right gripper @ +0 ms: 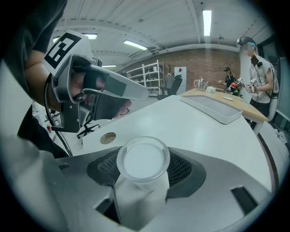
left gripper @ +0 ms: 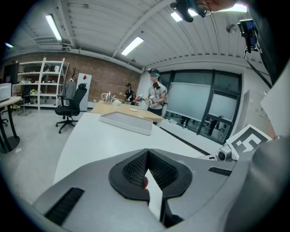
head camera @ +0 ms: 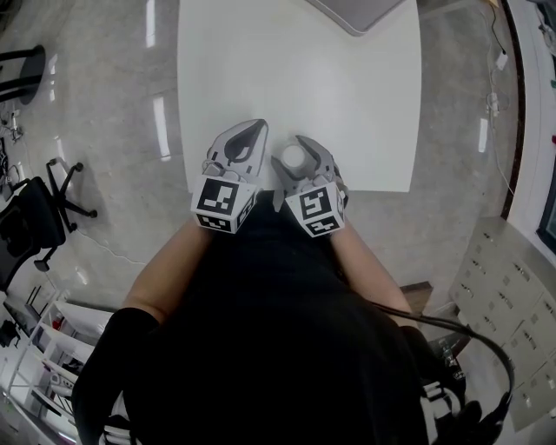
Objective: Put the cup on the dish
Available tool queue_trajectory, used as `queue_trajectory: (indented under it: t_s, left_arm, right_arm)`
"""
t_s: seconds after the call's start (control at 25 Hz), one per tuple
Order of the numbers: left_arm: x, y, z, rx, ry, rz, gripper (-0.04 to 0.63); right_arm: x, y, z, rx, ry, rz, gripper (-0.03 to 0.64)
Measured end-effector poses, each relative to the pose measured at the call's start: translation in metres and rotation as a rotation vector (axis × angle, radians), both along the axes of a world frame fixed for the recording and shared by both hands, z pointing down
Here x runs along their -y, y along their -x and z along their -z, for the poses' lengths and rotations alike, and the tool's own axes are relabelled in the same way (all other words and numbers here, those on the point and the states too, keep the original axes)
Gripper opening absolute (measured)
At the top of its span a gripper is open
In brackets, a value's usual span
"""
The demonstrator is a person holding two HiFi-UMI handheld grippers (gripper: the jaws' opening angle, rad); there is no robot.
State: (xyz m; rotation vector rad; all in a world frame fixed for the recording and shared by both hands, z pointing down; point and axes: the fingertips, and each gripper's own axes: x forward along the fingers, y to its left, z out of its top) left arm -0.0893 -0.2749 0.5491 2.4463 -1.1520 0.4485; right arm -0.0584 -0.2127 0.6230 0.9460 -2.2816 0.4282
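Observation:
A white cup (head camera: 294, 158) (right gripper: 143, 162) with a clear rim is clamped between the jaws of my right gripper (head camera: 291, 150) (right gripper: 144, 181), over the near edge of the white table (head camera: 347, 96). The cup stands upright and looks empty. My left gripper (head camera: 253, 130) (left gripper: 147, 158) hovers just left of it with its jaws shut and nothing visibly held; it shows as a closed grey beak in the right gripper view. A shallow grey tray (head camera: 356, 13) (left gripper: 127, 122) (right gripper: 210, 108) lies at the far end of the table. No other dish is in view.
A small round brass disc (right gripper: 108, 137) is set into the tabletop near its edge. Office chairs (head camera: 52, 195) stand on the floor at the left. People (left gripper: 155, 97) stand by a wooden table beyond the tray.

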Motion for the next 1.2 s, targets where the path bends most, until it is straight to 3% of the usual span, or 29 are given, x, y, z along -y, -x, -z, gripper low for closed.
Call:
queue_trajectory:
  t_s: [0.44, 0.68, 1.2]
  left_arm:
    - [0.016, 0.002, 0.049, -0.041, -0.103, -0.027, -0.002]
    - [0.021, -0.001, 0.077, -0.047, -0.152, -0.006, -0.002]
    - [0.033, -0.019, 0.113, -0.049, -0.221, 0.049, -0.002]
  right_arm:
    - [0.029, -0.002, 0.075, 0.049, -0.08, -0.087, 0.245]
    - [0.041, -0.004, 0.122, 0.067, -0.129, -0.06, 0.245]
    - [0.065, -0.023, 0.165, 0.082, -0.163, -0.006, 0.245]
